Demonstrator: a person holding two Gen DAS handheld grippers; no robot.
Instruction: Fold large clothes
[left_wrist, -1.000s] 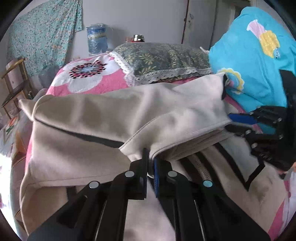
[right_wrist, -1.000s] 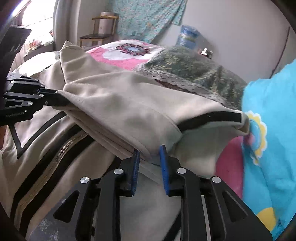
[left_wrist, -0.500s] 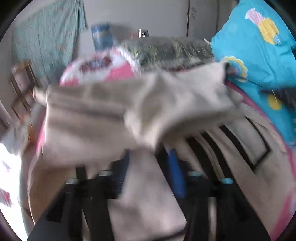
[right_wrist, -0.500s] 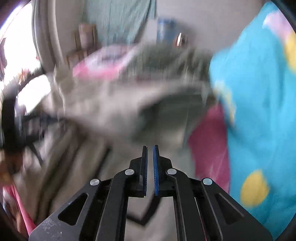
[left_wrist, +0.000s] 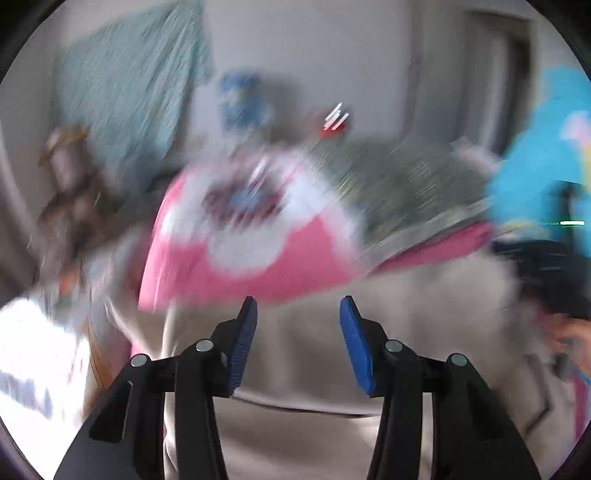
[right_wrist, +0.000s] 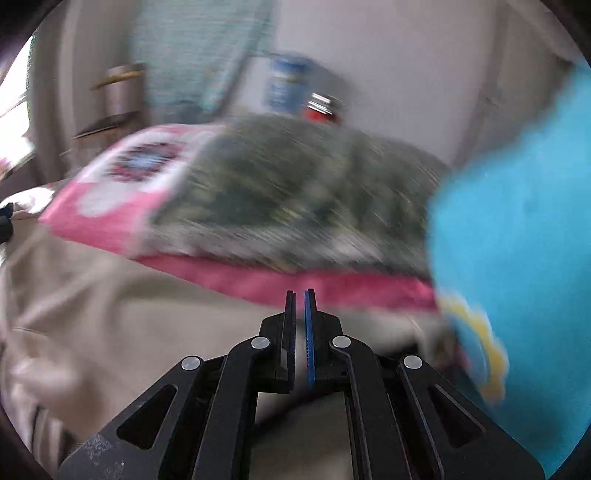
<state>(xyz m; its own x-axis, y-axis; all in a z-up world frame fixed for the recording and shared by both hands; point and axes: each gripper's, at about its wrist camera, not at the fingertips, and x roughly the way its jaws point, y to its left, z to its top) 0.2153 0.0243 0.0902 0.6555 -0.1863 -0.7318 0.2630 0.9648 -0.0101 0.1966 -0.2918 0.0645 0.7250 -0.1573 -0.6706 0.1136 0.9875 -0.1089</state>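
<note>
Left gripper (left_wrist: 297, 339) wide open, right gripper (right_wrist: 300, 332) closed on nothing, both over beige garment (left_wrist: 406, 314); frames blurred.

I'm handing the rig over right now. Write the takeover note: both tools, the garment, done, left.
Left tool: open, holding nothing, above the beige garment.
Right tool: shut, nothing visibly between its pads.
Garment lies loose on the pink bedspread, in front of the green pillow; blue blanket at right.
Done: cannot tell how far the fold has got; both views are motion-blurred.
Left: once steady, check the fold, then regrasp for the next one.
</note>
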